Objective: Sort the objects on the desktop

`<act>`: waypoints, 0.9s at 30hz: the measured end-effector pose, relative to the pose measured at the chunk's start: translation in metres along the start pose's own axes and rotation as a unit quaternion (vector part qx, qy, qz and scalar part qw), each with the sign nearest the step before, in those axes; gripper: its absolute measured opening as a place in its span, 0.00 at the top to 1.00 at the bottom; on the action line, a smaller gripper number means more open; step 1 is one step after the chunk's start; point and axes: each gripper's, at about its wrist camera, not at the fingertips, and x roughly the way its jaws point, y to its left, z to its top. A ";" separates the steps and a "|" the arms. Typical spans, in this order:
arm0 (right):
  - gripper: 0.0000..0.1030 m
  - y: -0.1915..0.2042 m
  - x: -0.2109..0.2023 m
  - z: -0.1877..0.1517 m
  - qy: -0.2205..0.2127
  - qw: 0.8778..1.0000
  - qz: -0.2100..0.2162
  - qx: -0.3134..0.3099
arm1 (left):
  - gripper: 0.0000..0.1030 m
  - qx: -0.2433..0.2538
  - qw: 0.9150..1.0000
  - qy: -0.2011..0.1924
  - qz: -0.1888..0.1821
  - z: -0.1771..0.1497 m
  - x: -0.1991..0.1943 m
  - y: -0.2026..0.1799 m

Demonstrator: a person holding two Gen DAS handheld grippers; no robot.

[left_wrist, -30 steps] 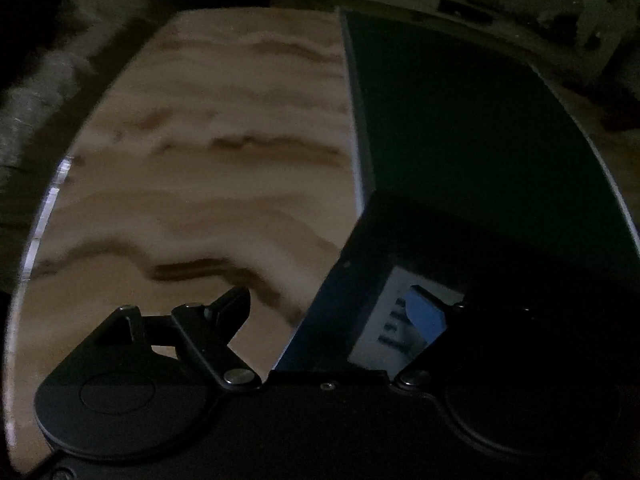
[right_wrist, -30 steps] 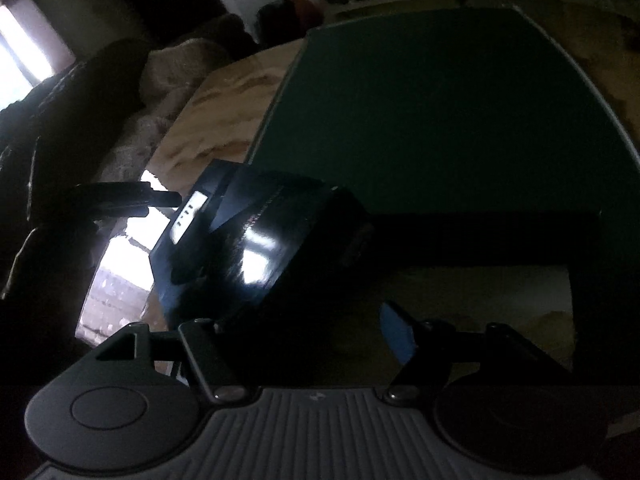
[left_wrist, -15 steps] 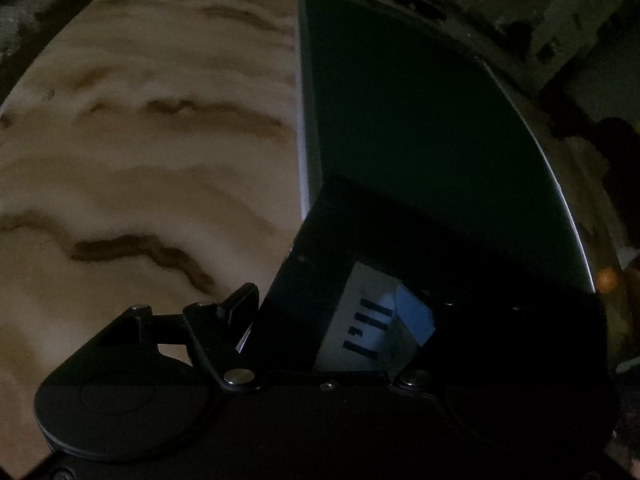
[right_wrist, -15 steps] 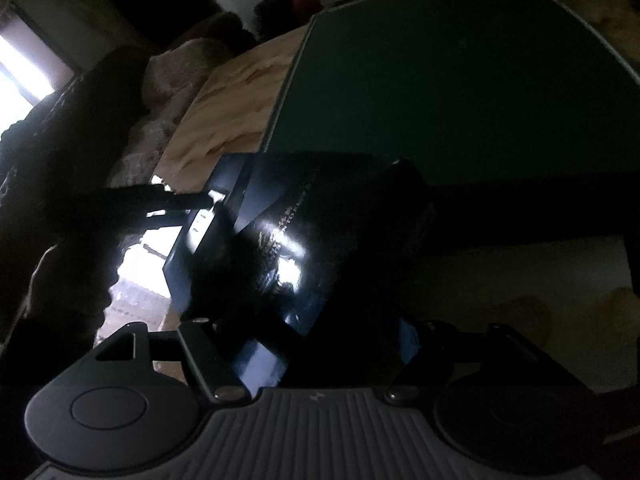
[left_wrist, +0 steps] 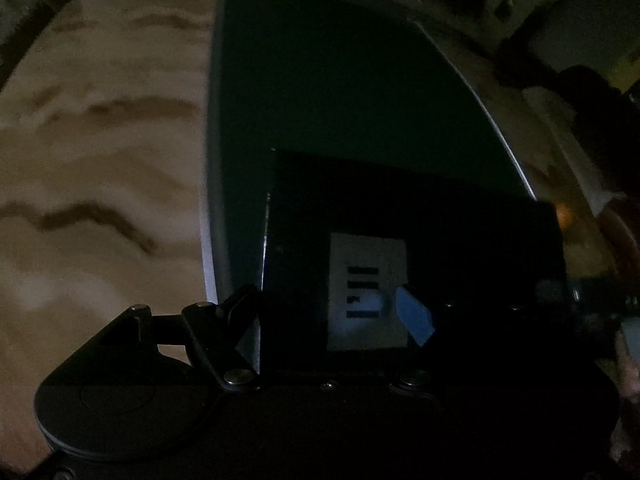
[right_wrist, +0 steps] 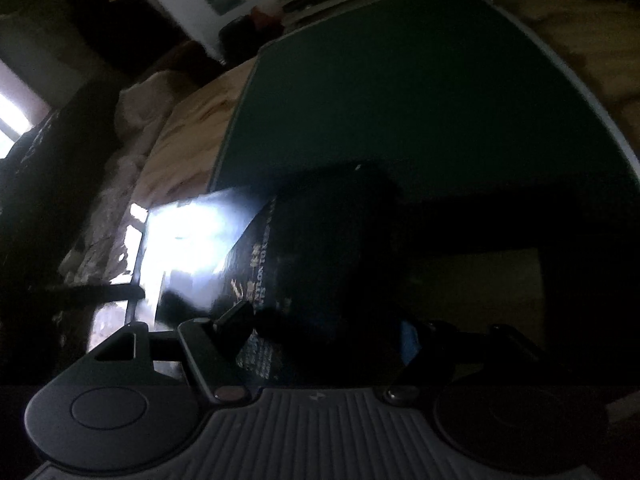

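A glossy black box [left_wrist: 420, 216] with a white label [left_wrist: 366, 292] sits between the fingers of my left gripper [left_wrist: 328, 308], which is shut on its near end above the dark green mat [left_wrist: 340, 92]. In the right wrist view the same black box [right_wrist: 320, 264] fills the gap of my right gripper [right_wrist: 324, 328], whose fingers close on its other end. One face of the box glares white there. The box is held off the table between both grippers.
A light wood-grain table [left_wrist: 100, 160] lies left of the green mat. The mat [right_wrist: 420, 92] spreads ahead in the right wrist view, with pale crumpled cloth [right_wrist: 136, 128] and dark clutter beyond the table's left edge.
The left gripper has swung right, carrying the box over the green mat. The right gripper has moved up to the box and closed on it.
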 end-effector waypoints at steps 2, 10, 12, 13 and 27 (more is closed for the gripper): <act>0.26 -0.012 -0.010 0.003 -0.005 1.000 -0.012 0.001 | 0.28 -0.001 1.000 0.013 -0.007 -0.005 0.004 -0.017; 0.26 -0.061 -0.044 0.012 -0.024 0.998 -0.048 0.015 | 0.27 0.014 0.998 0.044 -0.039 -0.015 0.023 -0.075; 0.26 -0.072 -0.049 0.013 -0.026 0.998 -0.053 0.019 | 0.27 0.023 0.998 0.042 -0.034 -0.014 0.028 -0.087; 0.26 -0.077 -0.047 0.013 -0.027 0.998 -0.054 0.021 | 0.27 0.026 0.998 0.041 -0.029 -0.013 0.030 -0.092; 0.26 -0.095 -0.027 0.017 -0.023 0.997 -0.063 0.030 | 0.27 0.015 0.999 0.042 0.005 0.000 0.055 -0.107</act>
